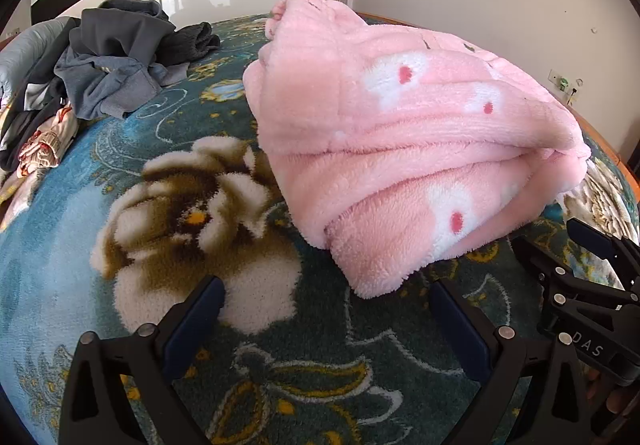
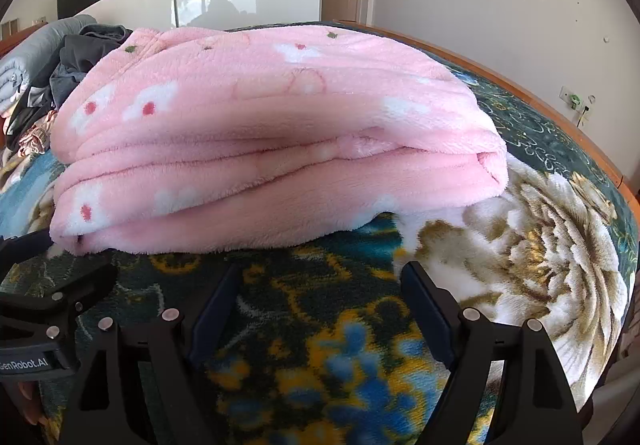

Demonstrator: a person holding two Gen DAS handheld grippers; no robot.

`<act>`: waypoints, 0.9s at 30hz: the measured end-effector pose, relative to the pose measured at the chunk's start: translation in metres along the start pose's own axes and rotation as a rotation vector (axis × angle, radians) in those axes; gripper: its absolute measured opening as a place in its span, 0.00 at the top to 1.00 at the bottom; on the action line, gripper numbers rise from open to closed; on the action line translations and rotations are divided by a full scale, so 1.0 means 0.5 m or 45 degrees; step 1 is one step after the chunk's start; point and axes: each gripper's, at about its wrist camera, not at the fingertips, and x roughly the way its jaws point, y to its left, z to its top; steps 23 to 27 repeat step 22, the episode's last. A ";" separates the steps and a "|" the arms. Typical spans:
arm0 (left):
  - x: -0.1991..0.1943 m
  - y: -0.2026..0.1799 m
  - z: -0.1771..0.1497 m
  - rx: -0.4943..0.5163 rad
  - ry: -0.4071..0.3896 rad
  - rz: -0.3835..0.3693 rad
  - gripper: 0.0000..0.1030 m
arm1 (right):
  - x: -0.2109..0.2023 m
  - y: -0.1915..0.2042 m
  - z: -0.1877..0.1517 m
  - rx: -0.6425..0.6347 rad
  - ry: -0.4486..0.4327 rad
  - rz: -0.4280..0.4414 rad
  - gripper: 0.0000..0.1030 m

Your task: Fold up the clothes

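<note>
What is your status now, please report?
Left gripper and right gripper open, empty. Pink garment folded on blanket. Nothing in the way.

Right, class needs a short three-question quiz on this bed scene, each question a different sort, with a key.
1. True or false: the left gripper is clamped on the fluffy pink fleece garment with white flowers.
2. Multiple choice: the heap of dark grey clothes lies (A) on top of the pink garment, (B) apart from it on the floral plush blanket, (C) on the floor.
3. Fill in: the right gripper has its jaws ____ and holds nothing.

Key: 1 false, its jaws are open and short of the garment; 2 B; 3 open.
</note>
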 end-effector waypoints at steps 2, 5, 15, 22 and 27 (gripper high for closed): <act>0.001 0.001 0.001 -0.003 0.000 -0.003 0.00 | 0.007 0.002 0.003 0.000 0.001 -0.002 0.18; 0.001 0.002 0.002 0.000 0.001 -0.001 0.00 | 0.013 0.012 0.002 -0.001 0.002 -0.006 0.17; -0.001 0.004 0.000 0.005 0.006 -0.010 0.00 | 0.037 0.001 0.024 0.012 0.010 0.012 0.16; -0.001 0.003 0.000 0.009 0.002 -0.007 0.00 | 0.061 0.015 0.047 0.012 0.031 0.016 0.10; -0.001 0.003 0.000 0.009 0.002 -0.007 0.00 | 0.061 0.015 0.047 0.012 0.031 0.016 0.10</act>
